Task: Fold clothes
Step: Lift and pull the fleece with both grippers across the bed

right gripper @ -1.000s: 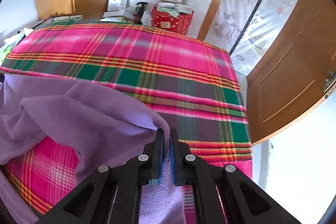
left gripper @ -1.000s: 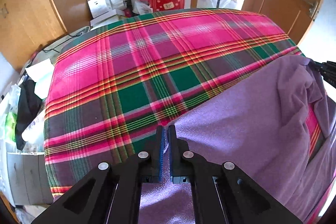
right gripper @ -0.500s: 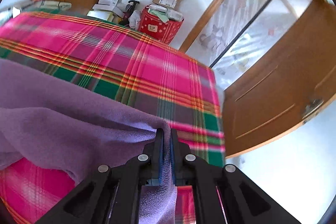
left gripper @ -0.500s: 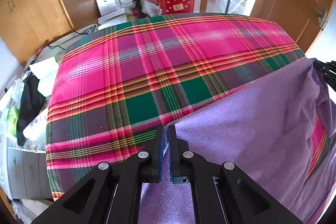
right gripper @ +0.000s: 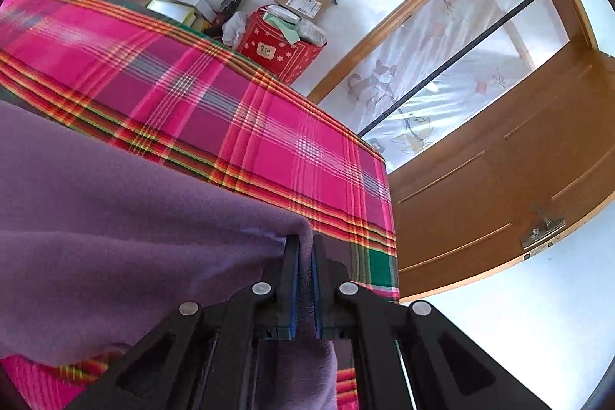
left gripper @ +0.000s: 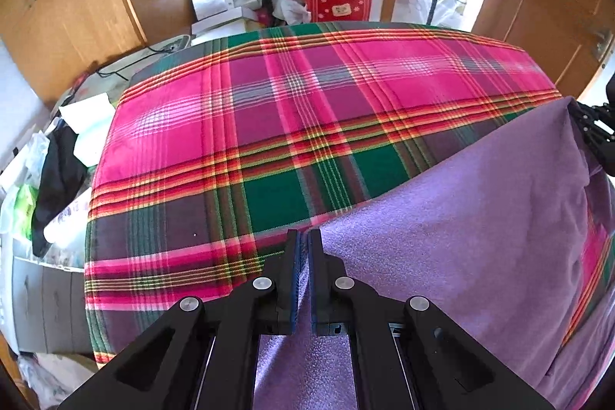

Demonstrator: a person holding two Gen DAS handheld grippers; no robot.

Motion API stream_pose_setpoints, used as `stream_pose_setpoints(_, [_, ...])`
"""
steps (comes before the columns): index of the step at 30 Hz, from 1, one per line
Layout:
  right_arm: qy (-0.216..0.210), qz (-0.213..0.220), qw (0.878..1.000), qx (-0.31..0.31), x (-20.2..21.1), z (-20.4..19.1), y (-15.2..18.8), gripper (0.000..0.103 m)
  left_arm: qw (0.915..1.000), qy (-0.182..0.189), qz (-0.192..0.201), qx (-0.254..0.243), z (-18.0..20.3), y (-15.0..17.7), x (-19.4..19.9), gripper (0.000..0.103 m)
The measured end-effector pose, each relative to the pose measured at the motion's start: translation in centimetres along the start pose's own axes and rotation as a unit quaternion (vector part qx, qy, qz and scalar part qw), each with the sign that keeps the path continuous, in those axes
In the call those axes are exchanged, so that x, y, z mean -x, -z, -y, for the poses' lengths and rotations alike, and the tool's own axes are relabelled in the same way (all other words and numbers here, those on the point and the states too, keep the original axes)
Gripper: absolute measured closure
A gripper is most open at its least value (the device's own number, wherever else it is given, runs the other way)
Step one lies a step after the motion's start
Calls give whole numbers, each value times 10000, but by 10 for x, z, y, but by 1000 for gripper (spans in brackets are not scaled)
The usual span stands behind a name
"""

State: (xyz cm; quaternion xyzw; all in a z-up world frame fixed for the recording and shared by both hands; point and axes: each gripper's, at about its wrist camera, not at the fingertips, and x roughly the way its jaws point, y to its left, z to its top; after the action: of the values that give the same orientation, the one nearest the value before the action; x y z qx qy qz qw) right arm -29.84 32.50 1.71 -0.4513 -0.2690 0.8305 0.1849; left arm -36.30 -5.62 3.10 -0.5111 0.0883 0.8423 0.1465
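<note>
The left gripper (left gripper: pixel 302 248) is clamped on 1 corner of the purple fleece garment (left gripper: pixel 461 237); cloth fills the gap between its blue pads. From this grip the lifted edge runs rightward and away to the right gripper (left gripper: pixel 592 129), visible at the far right of the left wrist view. The right gripper (right gripper: pixel 303 252) is likewise closed on purple fleece (right gripper: pixel 115 218), with the fabric spreading to its left.

The held edge — the garment's long axis at this moment — spans the 2 grippers, raised above the plaid bedspread (left gripper: pixel 269 125). The rest hangs toward the near side. Open bedspread lies ahead of both grippers, so any laying-down of this edge is judged to go forward.
</note>
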Motion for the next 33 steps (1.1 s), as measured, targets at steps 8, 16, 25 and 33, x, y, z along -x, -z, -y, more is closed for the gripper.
stream_pose_setpoints(8, [359, -61, 9988, 334, 0, -10, 5, 96, 9991, -246, -103, 340, -21, 1, -1, 98])
stream_pose_setpoints(16, [66, 74, 9997, -221, 37, 5, 0, 96, 9956, -198, -90, 916, -66, 24, 23, 88])
stream_pose_setpoints(25, [15, 414, 9991, 10, 87, -16, 1, 95, 9893, -260, -215, 1419, -112, 67, 41, 83])
stream_pose_setpoints(33, [-1171, 253, 9908, -634, 125, -26, 28, 93, 9831, -148, -206, 1815, -131, 92, 51, 81])
